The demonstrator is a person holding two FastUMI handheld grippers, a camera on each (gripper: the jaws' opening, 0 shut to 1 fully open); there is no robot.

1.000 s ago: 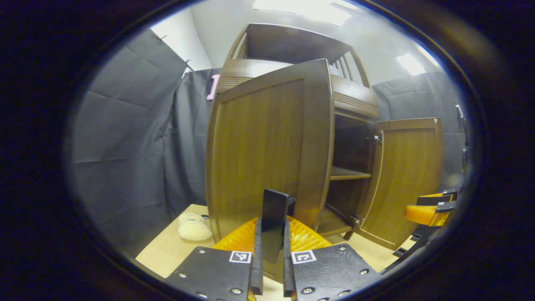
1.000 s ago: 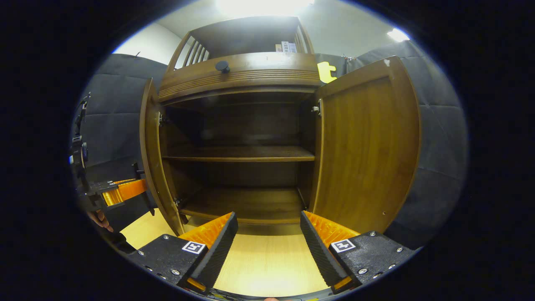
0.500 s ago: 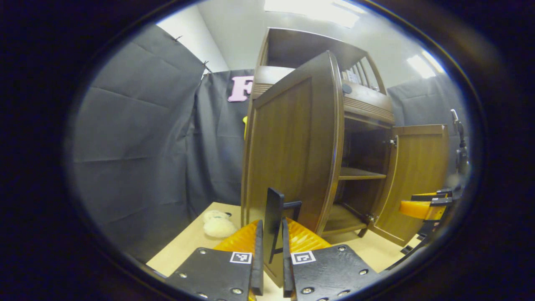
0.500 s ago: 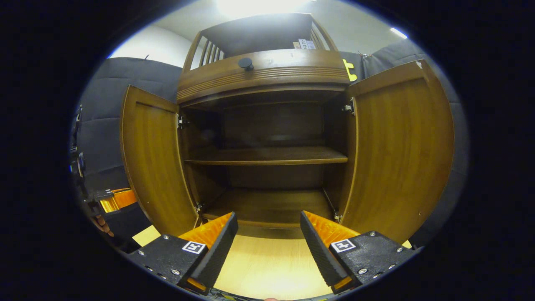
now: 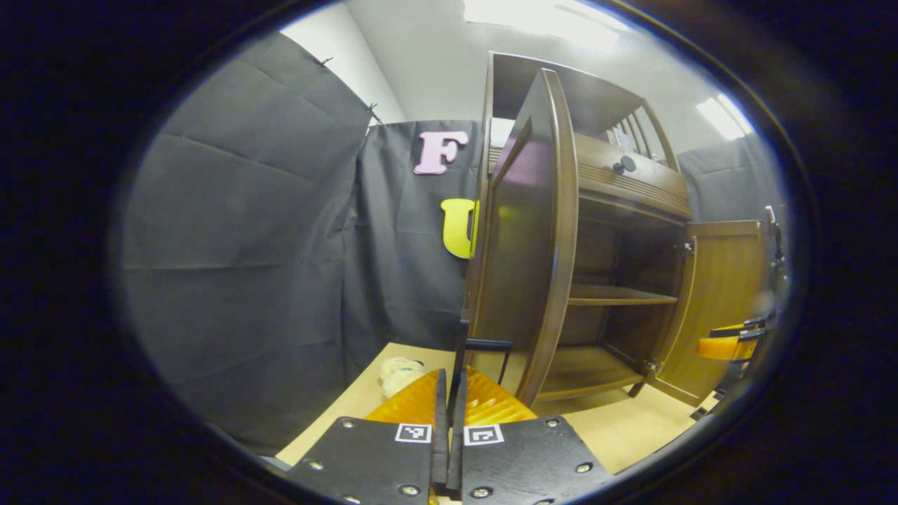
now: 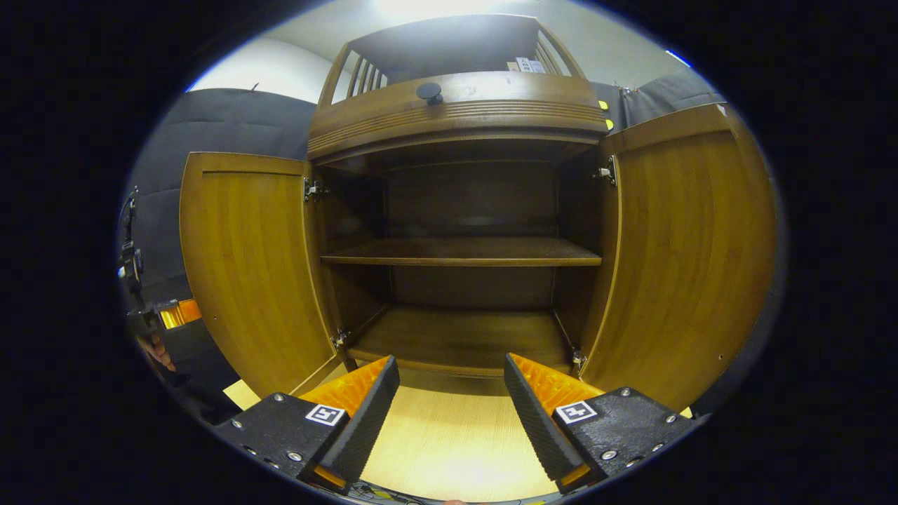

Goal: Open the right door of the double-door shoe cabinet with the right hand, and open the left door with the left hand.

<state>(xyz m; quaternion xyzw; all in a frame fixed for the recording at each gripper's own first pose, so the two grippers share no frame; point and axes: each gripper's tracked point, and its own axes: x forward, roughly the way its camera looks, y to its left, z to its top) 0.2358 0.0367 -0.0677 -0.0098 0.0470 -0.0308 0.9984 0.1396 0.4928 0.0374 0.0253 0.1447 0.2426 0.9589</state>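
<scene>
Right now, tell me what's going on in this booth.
A person is opening a brown wooden double-door shoe cabinet with two handheld grippers. The left gripper is shut on the thin dark handle of the left door, which is swung wide. The right gripper hangs open and empty; the right door already stands open.

Left door handle (image 5: 484, 351) mostly hidden between closed fingers; pale soft object (image 5: 397, 373) at 7 o'clock partly occluded, unidentifiable.

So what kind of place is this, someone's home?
Probably a staged recording booth, not a home: black cloth walls, a lone wooden shoe cabinet on a pale table, and office ceiling lights.
</scene>
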